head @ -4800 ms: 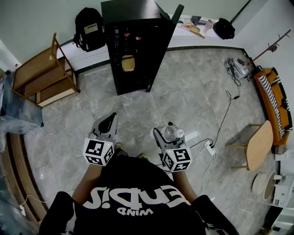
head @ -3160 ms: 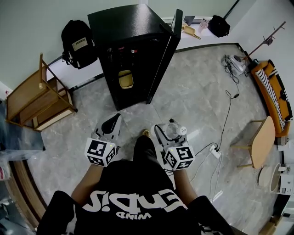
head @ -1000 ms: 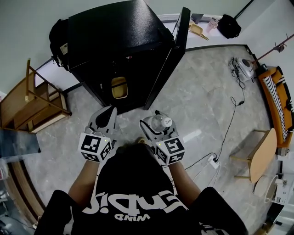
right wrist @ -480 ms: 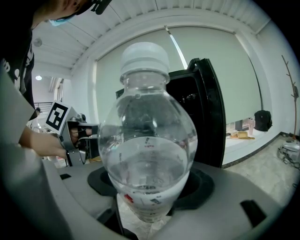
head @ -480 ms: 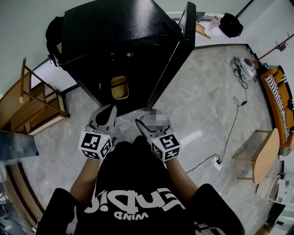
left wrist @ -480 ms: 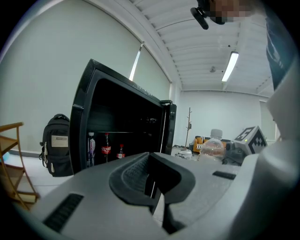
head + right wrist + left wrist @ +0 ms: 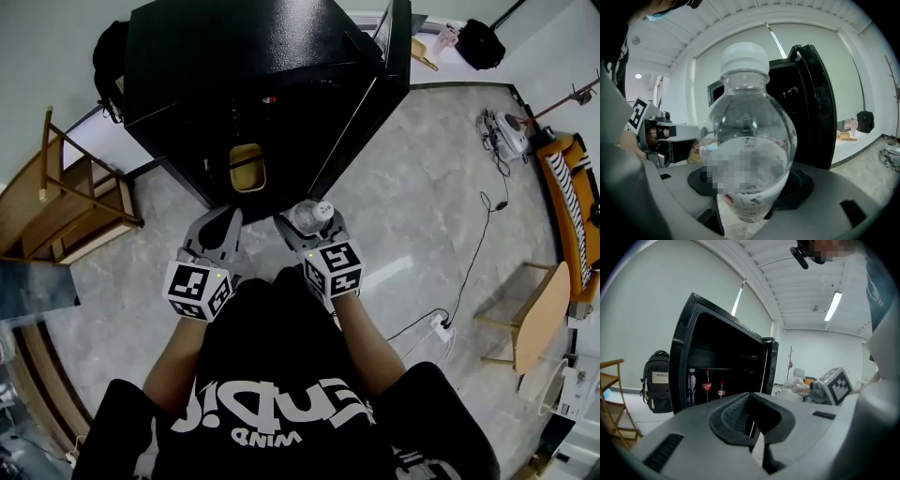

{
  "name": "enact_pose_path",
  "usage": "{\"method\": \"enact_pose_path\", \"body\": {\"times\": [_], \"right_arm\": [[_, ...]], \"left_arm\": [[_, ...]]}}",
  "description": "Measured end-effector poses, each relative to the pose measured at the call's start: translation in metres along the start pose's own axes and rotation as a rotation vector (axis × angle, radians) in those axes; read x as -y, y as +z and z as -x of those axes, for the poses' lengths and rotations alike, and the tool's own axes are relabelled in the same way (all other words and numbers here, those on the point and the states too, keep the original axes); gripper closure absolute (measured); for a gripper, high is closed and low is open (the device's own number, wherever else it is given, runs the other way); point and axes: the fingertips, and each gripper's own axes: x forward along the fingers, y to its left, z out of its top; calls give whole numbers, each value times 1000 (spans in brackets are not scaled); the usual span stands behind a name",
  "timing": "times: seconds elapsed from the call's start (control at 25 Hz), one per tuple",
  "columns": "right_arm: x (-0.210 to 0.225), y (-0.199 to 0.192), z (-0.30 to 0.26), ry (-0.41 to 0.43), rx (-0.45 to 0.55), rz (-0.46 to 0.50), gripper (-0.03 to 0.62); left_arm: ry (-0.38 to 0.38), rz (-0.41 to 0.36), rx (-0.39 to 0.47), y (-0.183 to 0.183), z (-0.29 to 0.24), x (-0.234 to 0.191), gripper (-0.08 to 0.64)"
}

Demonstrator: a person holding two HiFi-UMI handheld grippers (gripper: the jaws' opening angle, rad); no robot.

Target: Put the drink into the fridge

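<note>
Tongs first: your right tongs (image 7: 749, 208) are clamped on the lower body of a clear water bottle (image 7: 747, 140) with a white cap. The bottle stands upright between them, its rounded shoulder bulging above the pads. Your left tongs (image 7: 752, 427) are closed with nothing between them, held just beside the right pair.

The drink is in the air in front of the black fridge (image 7: 253, 66), near the opening and not yet inside. The fridge door (image 7: 370, 103) stands open on the right of the opening. Inside, bottled drinks (image 7: 707, 386) with red labels line a shelf, and a yellow container (image 7: 247, 167) sits lower down. A black backpack (image 7: 656, 380) rests by the wall left of the fridge, and a wooden rack (image 7: 66, 187) stands further left.

Here is what could go wrong, as I judge it. The grip sits low on a smooth, round bottle, so tilting it as you reach in could let it pivot or slip. The cap may catch on a shelf if you enter too high. Setting it down too near the bottled drinks could knock them over. The door edge is close on your right, so a wide swing could bump it.
</note>
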Motion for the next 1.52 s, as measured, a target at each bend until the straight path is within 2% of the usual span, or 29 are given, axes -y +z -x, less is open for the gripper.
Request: {"method": "enact_pose_path", "body": {"times": [0.28,0.6,0.88,1.12,1.52], "right_arm": [[29,16,-60,-5,1,35,278],[58,11,-127,6,-52,99,278],[77,0,-178,9,-85,107,278],[96,4,-212,-19,-77,85,278],[103,-2,-253,-26,-86,79,276]], "left_arm": [[21,11,-13,-7,3,-7,552],[60,11,-34,-17,3,-18,552],[87,19,-65,-26,7,-20,552],[107,35,-80,-35,7,-25,552],[163,77,-90,-45,12,-44,552]]}}
